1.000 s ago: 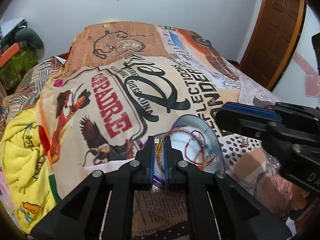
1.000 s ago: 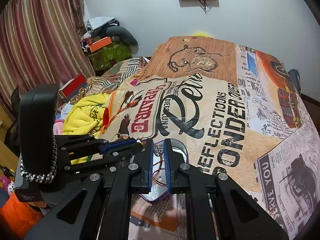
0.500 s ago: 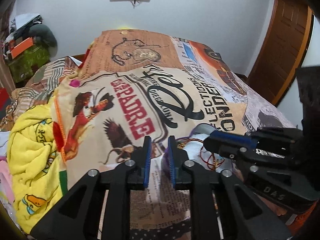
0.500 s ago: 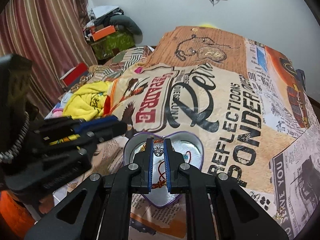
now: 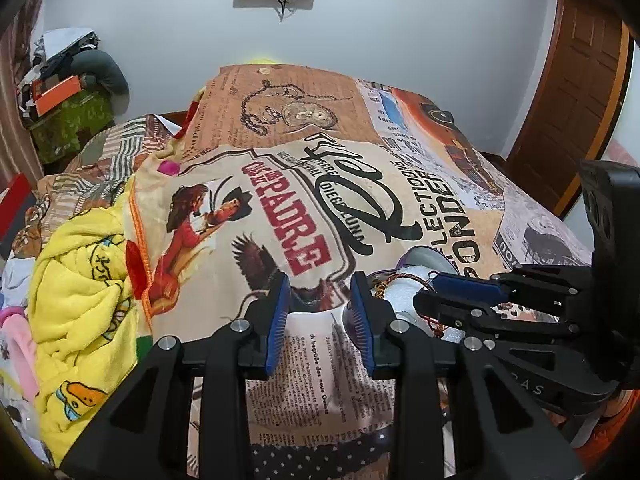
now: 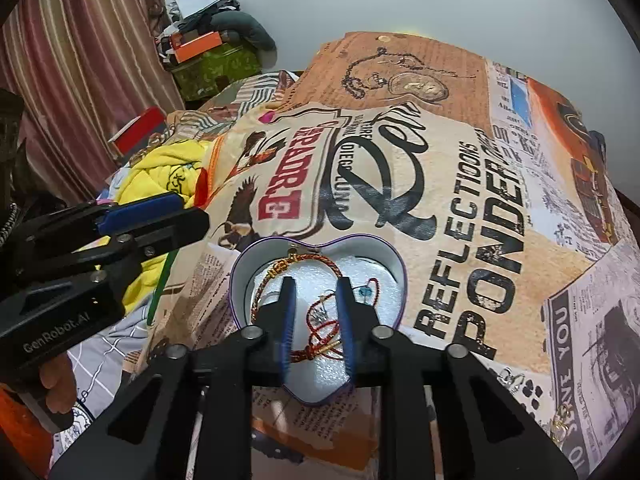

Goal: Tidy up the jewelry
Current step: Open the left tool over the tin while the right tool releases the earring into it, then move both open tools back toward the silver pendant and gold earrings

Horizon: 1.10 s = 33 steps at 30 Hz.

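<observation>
The right claw (image 6: 314, 292) hangs just over the heart-shaped tin (image 6: 396, 272), its jaws opening with nothing pinched between the pads; the red cord bracelet (image 6: 320, 330) lies loose in the tin directly below the gap, and the gold-and-red braided bracelet (image 6: 280, 270) curls just beyond the left pad. The left claw (image 5: 320, 316) is also opening and empty, over bare blanket (image 5: 200, 184) with the tin's near wall just beside its right pad. The likely trouble is snagging: a cord loop could catch on a pad as the right claw lifts and drag out of the tin. A bump from either claw could also tip the light tin on the soft bedding. Room is tight between the two claws, which sit close together; open blanket stretches ahead and right of the right claw.
</observation>
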### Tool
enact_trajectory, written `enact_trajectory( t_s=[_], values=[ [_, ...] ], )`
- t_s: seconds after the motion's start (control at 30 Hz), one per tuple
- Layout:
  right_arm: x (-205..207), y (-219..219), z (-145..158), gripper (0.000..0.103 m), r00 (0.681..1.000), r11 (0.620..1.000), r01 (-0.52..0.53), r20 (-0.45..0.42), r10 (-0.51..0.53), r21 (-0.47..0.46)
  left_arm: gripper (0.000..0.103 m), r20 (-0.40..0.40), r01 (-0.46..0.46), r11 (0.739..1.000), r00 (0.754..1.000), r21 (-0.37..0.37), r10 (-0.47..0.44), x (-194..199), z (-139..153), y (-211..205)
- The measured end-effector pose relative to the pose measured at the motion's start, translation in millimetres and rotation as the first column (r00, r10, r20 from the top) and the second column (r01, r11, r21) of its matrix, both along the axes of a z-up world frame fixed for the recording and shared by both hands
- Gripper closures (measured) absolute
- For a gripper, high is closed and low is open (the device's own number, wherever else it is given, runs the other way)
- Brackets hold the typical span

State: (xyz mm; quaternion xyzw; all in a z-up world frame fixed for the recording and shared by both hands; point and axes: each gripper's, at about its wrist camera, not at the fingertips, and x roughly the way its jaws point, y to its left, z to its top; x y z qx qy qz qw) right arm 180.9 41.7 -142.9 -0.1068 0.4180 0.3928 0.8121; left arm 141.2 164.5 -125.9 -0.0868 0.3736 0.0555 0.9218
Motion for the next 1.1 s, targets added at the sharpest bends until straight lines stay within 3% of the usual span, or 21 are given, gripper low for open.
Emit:
enact_trajectory(
  t_s=[0.27, 0.8, 1.1],
  values=[
    [-5.6, -17.3, 12.4, 0.061, 0.999, 0.999, 0.031, 0.041, -0.032, 0.009, 0.062, 0.008, -0.002, 1.000, 1.000, 0.019, 0.002, -9.2, 10.7, -7.3],
    [-6.3, -100.8, 34.4, 0.060, 0.982, 0.986, 0.163, 0.090, -0.165, 0.030, 0.060, -0.007, 0.093, 0.995, 0.996, 0.036, -0.093, -5.2, 21.8, -72.5],
    [5.0, -178.4, 35.6, 0.060, 0.945, 0.950, 0.310, 0.101, -0.311, 0.032, 0.060, -0.033, 0.186, 0.982, 0.982, 0.045, -0.184, 17.7, 19.3, -126.3]
  ],
)
